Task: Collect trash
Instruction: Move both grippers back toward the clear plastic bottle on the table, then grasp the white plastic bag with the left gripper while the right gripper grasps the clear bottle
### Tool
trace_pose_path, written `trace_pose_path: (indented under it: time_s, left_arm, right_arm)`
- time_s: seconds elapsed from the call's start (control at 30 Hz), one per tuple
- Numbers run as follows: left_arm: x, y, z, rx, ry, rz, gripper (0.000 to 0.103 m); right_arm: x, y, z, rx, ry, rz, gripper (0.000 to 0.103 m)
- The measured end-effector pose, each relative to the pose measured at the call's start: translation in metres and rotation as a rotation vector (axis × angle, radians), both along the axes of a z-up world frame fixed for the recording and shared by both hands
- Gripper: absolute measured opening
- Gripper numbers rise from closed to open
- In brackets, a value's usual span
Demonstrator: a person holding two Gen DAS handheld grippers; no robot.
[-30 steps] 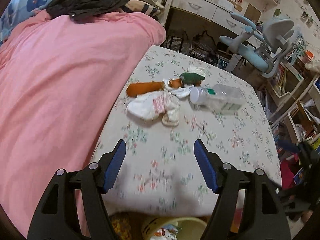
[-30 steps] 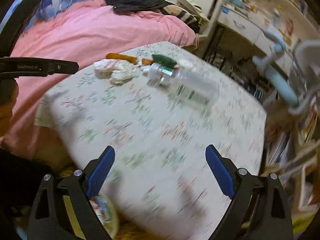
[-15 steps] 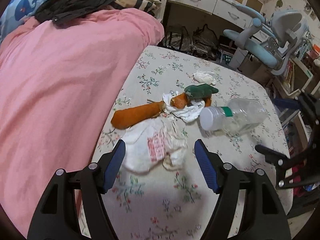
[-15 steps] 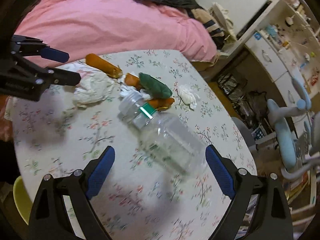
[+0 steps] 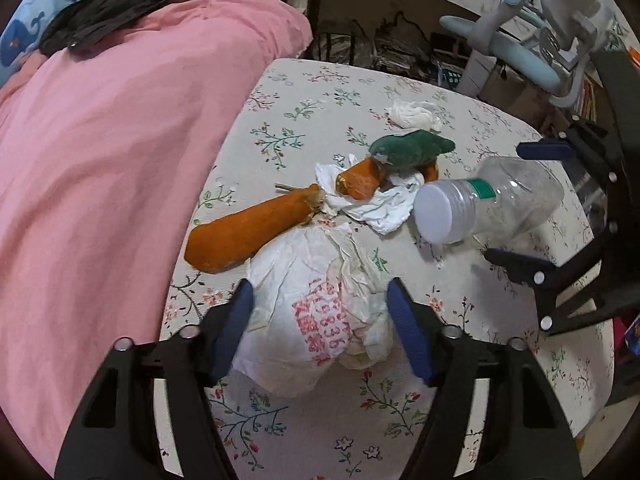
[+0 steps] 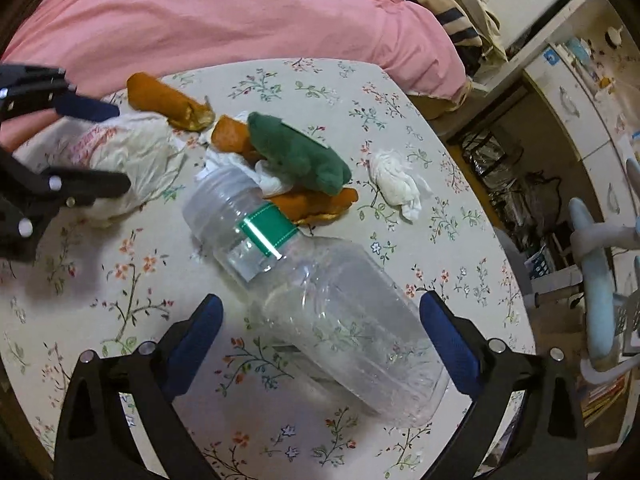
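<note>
A crumpled white wrapper with red print [image 5: 316, 312] lies on the floral table [image 5: 320, 432], between the open jaws of my left gripper [image 5: 320, 308]. Beyond it lie a long orange peel piece [image 5: 252, 232], white tissue [image 5: 380, 208], a shorter orange piece [image 5: 360, 180], a green lump [image 5: 412, 150] and a tissue wad [image 5: 412, 114]. A clear plastic bottle [image 6: 320, 292] lies on its side; my open right gripper [image 6: 322, 320] straddles its body. The wrapper [image 6: 132, 152] and left gripper [image 6: 108, 148] also show in the right wrist view.
A pink bedcover [image 5: 100, 160] borders the table's left side. A pale blue desk chair [image 5: 532, 32] and white drawers [image 6: 568, 92] stand beyond the far edge. The table's right edge [image 6: 516, 300] drops off close to the bottle.
Both grippers have moved forward and down over the table. The left one now brackets the wrapper and the right one brackets the bottle. Both stay open.
</note>
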State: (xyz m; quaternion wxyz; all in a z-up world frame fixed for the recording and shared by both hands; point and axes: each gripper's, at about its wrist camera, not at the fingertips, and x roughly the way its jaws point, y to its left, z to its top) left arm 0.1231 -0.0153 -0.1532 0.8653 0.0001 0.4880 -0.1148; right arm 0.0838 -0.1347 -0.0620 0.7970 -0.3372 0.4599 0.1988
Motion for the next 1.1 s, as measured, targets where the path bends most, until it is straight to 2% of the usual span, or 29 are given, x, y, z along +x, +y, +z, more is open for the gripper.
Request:
trace_pose_path:
  time_s: [0.07,0.13,0.2,0.27,0.37,0.5,0.6,0.73,0.87,0.93,1.0,1.1]
  left_arm:
    - [-0.001,-0.001,0.001,-0.02,0.01,-0.016,0.041]
    - [-0.004,-0.002,0.002,-0.029,0.02,-0.046,0.029]
    - [-0.008,-0.001,0.005,-0.085,0.052,-0.086,0.024]
    - [-0.014,0.002,0.007,-0.121,0.075,-0.117,0.023]
    - [-0.023,0.007,0.009,-0.158,0.104,-0.155,0.023]
    - [-0.035,0.018,0.015,-0.186,0.105,-0.156,0.023]
    - [-0.044,0.026,0.019,-0.229,0.108,-0.143,0.023]
    - [-0.057,0.031,0.023,-0.275,0.104,-0.135,0.023]
    - [-0.071,0.024,0.023,-0.227,0.092,-0.131,0.023]
    - [-0.078,0.017,0.02,-0.168,0.087,-0.132,0.024]
    - [-0.083,0.012,0.016,-0.12,0.08,-0.135,0.024]
    - [-0.09,0.003,0.014,-0.039,0.057,-0.142,0.025]
  right_arm:
    - [0.002,0.0,-0.001,-0.04,0.032,-0.008,0.094]
    - [0.006,-0.002,-0.007,-0.07,0.116,-0.023,0.086]
    - [0.002,-0.004,-0.011,-0.075,0.195,-0.029,0.08]
    - [-0.006,-0.005,-0.011,-0.07,0.226,-0.029,0.074]
    - [-0.017,-0.01,-0.007,-0.002,0.263,-0.062,0.065]
    - [-0.043,-0.017,-0.004,0.071,0.239,-0.122,0.057]
    - [-0.07,-0.026,-0.001,0.155,0.209,-0.183,0.056]
    - [-0.104,-0.044,-0.001,0.36,0.184,-0.32,0.056]
    - [-0.133,-0.067,-0.002,0.634,0.179,-0.476,0.056]
    - [-0.14,-0.074,-0.003,0.722,0.174,-0.527,0.056]
    - [-0.139,-0.079,-0.007,0.783,0.173,-0.565,0.056]
    - [-0.138,-0.083,-0.009,0.78,0.169,-0.586,0.055]
